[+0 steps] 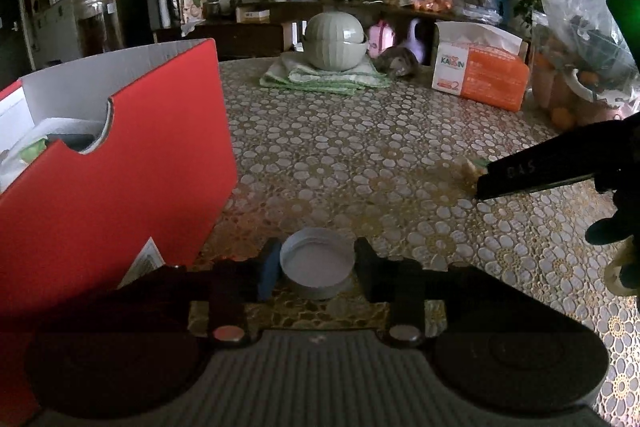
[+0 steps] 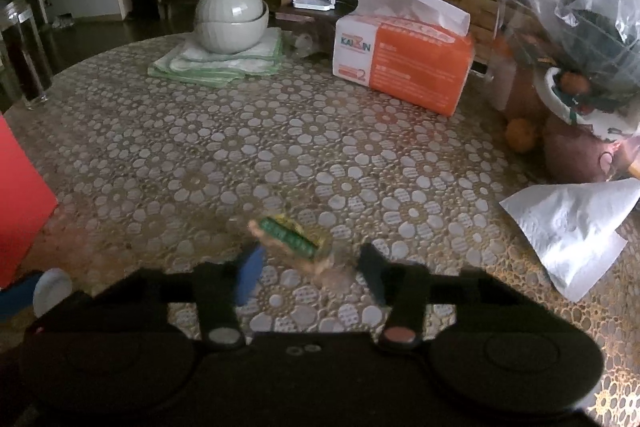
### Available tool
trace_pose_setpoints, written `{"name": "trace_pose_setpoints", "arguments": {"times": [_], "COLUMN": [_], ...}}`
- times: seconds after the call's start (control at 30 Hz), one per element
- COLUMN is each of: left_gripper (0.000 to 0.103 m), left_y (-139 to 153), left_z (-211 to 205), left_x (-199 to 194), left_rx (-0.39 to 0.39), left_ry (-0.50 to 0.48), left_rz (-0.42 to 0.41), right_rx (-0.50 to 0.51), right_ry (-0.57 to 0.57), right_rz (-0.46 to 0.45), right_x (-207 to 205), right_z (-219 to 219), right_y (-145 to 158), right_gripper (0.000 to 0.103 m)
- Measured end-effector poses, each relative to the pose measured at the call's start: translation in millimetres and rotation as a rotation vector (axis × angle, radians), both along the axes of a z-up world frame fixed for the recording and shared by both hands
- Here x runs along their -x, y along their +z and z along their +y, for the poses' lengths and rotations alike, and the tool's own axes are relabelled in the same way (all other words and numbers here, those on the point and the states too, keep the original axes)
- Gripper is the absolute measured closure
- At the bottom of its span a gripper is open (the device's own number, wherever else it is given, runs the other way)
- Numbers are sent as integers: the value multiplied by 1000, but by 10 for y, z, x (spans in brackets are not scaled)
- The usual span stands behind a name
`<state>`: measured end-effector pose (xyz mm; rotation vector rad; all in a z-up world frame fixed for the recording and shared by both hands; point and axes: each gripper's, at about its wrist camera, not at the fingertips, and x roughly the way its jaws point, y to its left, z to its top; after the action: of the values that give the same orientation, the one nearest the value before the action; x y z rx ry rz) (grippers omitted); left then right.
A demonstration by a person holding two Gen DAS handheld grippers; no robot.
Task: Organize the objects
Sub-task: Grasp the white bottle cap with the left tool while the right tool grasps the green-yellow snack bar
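Note:
A white round lid [image 1: 316, 267] lies upside down on the patterned table, between the fingers of my left gripper [image 1: 316, 265]; the jaws stand around it and seem to touch its sides. The red cardboard box [image 1: 120, 163] stands open just to the left, with soft items inside. My right gripper [image 2: 310, 267] is open around a small green and yellow snack packet [image 2: 294, 237] that lies on the table. The right gripper's finger [image 1: 532, 175] also shows at the right of the left wrist view, by the packet [image 1: 472, 167].
At the back stand two stacked grey bowls [image 2: 232, 19] on folded green cloths [image 2: 220, 63], an orange tissue pack [image 2: 404, 63] and a clear plastic bag of fruit [image 2: 580, 7]. A white napkin [image 2: 572, 227] lies at the right. A dark glass jar [image 2: 24, 59] stands far left.

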<state>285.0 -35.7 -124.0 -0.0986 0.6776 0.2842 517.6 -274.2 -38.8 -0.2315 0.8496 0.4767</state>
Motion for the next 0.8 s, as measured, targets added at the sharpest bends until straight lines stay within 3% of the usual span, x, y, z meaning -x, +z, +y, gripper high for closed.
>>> {"name": "trace_pose_setpoints", "arguments": {"times": [0.07, 0.23, 0.6, 0.8], "left_gripper": [65, 65, 65, 65], "left_y": [3, 14, 112, 184], "left_z": [8, 32, 37, 39], "left_x": [4, 23, 277, 412], "left_rx": [-2, 4, 33, 34], "left_ry": [-8, -13, -48, -68], "left_rz": [4, 15, 45, 34], "right_rx": [0, -41, -80, -55], "right_ry": [-11, -18, 19, 51], "right_rz": [7, 32, 27, -26], "right_x": [38, 288, 901, 723], "right_z": [7, -21, -72, -60], "right_y": [24, 119, 377, 523], "right_gripper": [77, 91, 97, 95]}}
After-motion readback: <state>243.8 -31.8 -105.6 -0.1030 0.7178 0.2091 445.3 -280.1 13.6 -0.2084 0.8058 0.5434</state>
